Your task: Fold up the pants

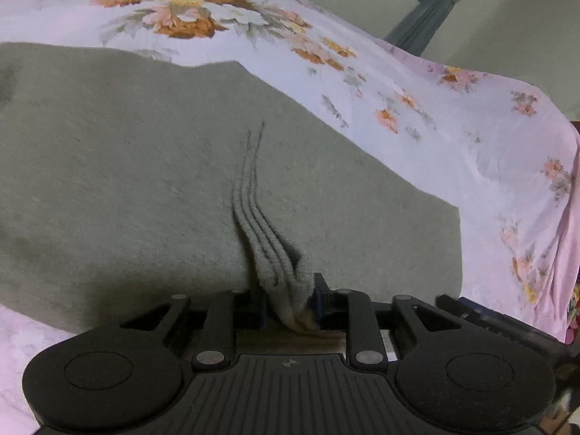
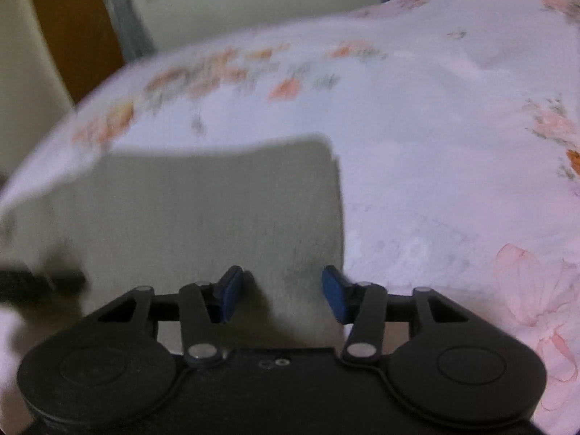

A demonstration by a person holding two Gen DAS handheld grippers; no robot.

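My left gripper (image 1: 290,301) is clenched on a bunched edge of the grey-green pants (image 1: 145,181), several stacked folds of the cloth squeezed between its blue pads (image 1: 319,299). The pants lie spread flat on the pink floral bedsheet (image 1: 417,116), filling most of my left view. Over on the right, the picture is blurred, but my right gripper (image 2: 284,295) is released, its blue pads (image 2: 335,295) wide apart just over the near edge of the pants (image 2: 217,210), gripping nothing. The bedsheet (image 2: 453,163) surrounds the cloth there.
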